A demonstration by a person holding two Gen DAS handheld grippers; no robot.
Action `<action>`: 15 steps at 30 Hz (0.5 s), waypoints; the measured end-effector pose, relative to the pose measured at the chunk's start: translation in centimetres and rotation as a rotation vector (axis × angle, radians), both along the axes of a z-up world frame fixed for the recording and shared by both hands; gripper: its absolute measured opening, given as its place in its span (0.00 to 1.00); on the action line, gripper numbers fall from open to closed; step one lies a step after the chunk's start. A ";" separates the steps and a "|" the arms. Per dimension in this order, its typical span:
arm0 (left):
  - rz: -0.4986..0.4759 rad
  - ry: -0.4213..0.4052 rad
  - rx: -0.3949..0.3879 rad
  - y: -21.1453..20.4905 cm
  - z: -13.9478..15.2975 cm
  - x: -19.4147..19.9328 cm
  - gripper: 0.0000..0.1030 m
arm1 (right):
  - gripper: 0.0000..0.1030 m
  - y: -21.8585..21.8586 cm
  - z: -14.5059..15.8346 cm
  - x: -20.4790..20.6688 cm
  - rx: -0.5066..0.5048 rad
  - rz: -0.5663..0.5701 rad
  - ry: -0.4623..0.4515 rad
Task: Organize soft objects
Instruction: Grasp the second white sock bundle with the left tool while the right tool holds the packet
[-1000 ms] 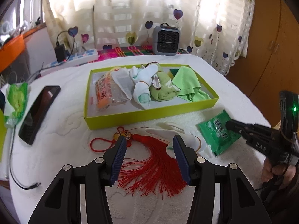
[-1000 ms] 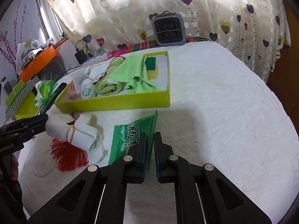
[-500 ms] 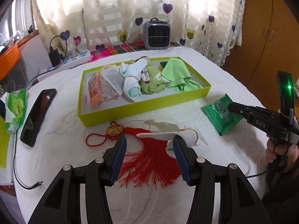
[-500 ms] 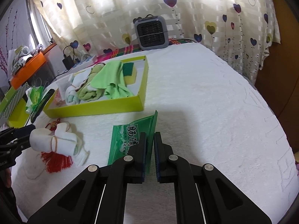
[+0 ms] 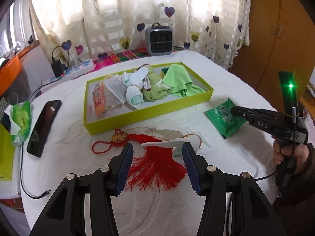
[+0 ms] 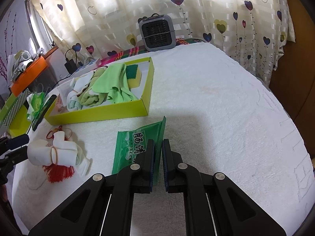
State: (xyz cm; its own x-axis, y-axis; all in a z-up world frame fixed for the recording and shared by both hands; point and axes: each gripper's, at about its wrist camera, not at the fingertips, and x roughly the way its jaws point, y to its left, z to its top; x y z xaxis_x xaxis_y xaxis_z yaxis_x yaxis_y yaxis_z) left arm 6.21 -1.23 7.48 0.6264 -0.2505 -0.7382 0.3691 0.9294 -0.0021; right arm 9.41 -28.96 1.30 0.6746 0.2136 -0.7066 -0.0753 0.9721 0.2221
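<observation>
My yellow-green box point(image 5: 149, 116) at twelve o'clock holding green cloth point(image 5: 177, 78), socks, a packet, bare white tabletop point(image 6: 226, 108) toward three o'clock, left gripper point(image 5: 157, 155) spread wide over red tassel point(image 5: 155, 167), right gripper point(image 6: 158, 157) pinching green packet point(image 6: 133, 147).

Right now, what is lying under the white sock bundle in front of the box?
The white sock bundle lies on the red tassel; its fringe and knot show, its middle is covered. The left tongs straddle both.
</observation>
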 end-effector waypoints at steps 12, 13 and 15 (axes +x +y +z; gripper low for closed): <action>-0.055 0.014 -0.024 -0.3 0.0 0.4 0.59 | 0.08 0.1 -0.1 0.1 0.004 0.006 -0.001; -0.064 0.033 -0.015 -0.7 -0.7 0.6 0.59 | 0.08 0.1 -0.1 0.1 0.004 0.006 -0.002; -0.094 0.068 0.010 -1.4 -2.0 1.0 0.59 | 0.08 0.1 0.0 0.0 0.006 0.005 -0.004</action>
State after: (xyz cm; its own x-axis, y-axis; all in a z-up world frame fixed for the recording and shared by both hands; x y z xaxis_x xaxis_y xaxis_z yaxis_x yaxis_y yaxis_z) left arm 7.17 -2.65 5.46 0.5489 -0.2983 -0.7808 0.4541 0.8907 -0.0210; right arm 9.36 -28.85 1.30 0.6764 0.2213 -0.7025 -0.0812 0.9704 0.2274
